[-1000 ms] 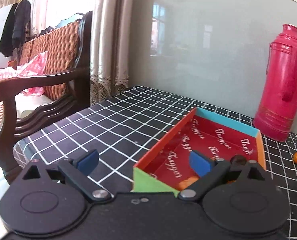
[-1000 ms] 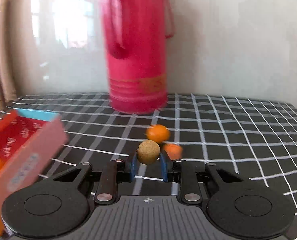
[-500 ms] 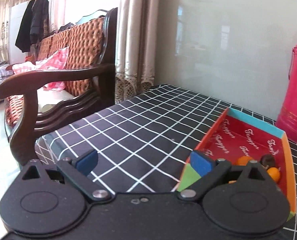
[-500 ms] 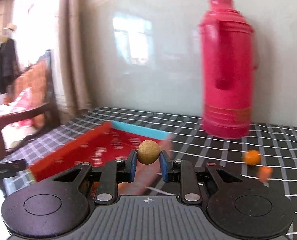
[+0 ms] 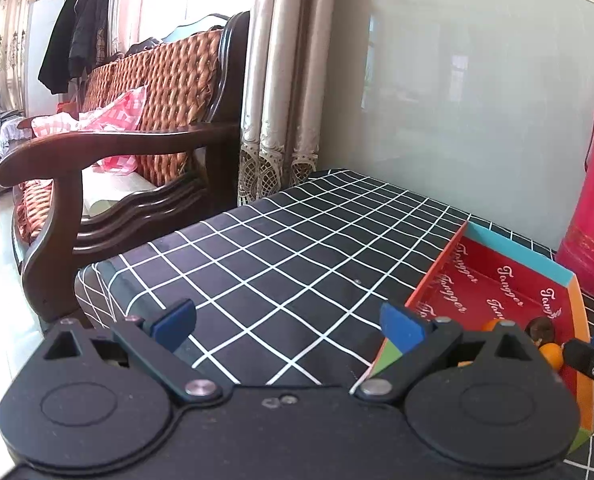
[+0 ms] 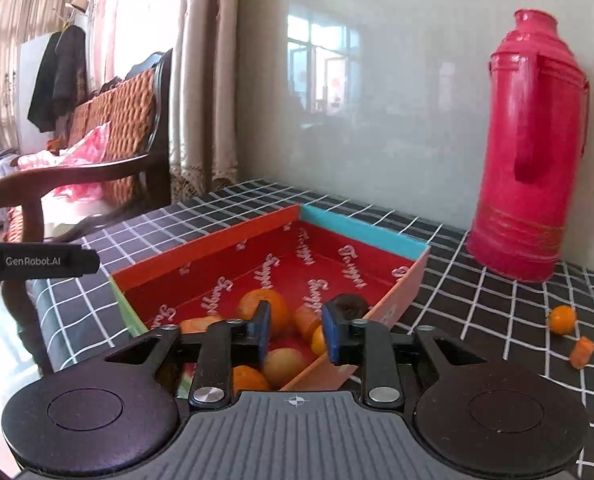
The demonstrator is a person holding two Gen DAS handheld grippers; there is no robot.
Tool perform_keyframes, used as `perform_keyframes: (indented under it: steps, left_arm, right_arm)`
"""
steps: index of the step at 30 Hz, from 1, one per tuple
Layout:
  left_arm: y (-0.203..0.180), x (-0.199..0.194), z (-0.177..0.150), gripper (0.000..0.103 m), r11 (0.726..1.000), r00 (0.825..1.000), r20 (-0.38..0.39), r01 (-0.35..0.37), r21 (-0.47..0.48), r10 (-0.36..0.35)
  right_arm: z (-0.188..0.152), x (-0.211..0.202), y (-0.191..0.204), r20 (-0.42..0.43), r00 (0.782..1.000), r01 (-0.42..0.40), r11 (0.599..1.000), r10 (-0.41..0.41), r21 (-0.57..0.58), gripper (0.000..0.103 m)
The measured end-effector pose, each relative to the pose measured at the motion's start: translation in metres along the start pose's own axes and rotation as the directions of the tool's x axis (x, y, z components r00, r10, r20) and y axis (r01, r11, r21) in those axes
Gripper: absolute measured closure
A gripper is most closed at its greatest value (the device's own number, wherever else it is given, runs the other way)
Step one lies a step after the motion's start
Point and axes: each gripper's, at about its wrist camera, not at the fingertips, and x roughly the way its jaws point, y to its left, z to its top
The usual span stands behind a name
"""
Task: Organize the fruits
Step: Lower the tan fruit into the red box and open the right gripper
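Above the near end of the box [image 6: 225, 248], the right gripper [image 6: 295, 330] hangs with its jaws partly apart, having just been opening; nothing is between the blue pads [image 6: 263, 330]. Below the gap, inside the red-lined box, lie several orange fruits [image 6: 265, 308], a paler round fruit [image 6: 283, 364] and a dark brown one [image 6: 347, 306] against the right wall. Outside the box, on the checked tablecloth [image 6: 477, 320], a small orange fruit [image 6: 562, 319] and an orange piece [image 6: 582, 351] lie near each other, in front of the red thermos [image 6: 533, 148], which stands by the wall. To the box's left, the left gripper [image 5: 287, 322] hovers over bare cloth, its jaws wide apart and holding nothing; the box [image 5: 493, 254] shows at the right of its view, with the right gripper's tip [image 5: 589, 354] at the box's near end. A wooden chair [image 5: 109, 152] stands beyond the table's left edge.
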Motion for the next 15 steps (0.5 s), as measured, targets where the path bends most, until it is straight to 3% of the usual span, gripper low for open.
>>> perform_keyframes:
  steps: [1, 2, 9, 10, 15]
  left_arm:
    - [-0.001, 0.0, 0.0, 0.01, 1.0, 1.0, 0.001, 0.002, 0.001, -0.002]
    - [-0.003, 0.0, 0.0, 0.01, 1.0, 1.0, 0.002, 0.002, 0.004, -0.002]
    - [-0.022, -0.004, -0.001, 0.01, 0.999, 1.0, 0.012, 0.028, 0.028, -0.028]
    - [-0.026, -0.005, -0.002, 0.01, 0.999, 0.999, 0.014, 0.034, 0.031, -0.035]
    - [-0.056, -0.014, -0.004, 0.01, 0.992, 0.993, 0.052, 0.102, 0.068, -0.106]
  right_arm:
    - [0.001, -0.003, -0.002, 0.019, 1.0, 0.013, 1.0, -0.013, 0.008, 0.027]
    - [0.001, -0.007, -0.005, 0.04, 0.999, 0.029, 1.0, -0.029, 0.011, 0.012]
    - [0.003, -0.032, -0.025, 0.145, 0.968, 0.205, 0.978, -0.206, 0.026, 0.004]
    - [0.003, -0.034, -0.027, 0.157, 0.957, 0.244, 0.969, -0.245, 0.028, 0.0]
    - [-0.006, -0.047, -0.051, 0.168, 0.876, 0.452, 0.891, -0.452, 0.044, 0.0]
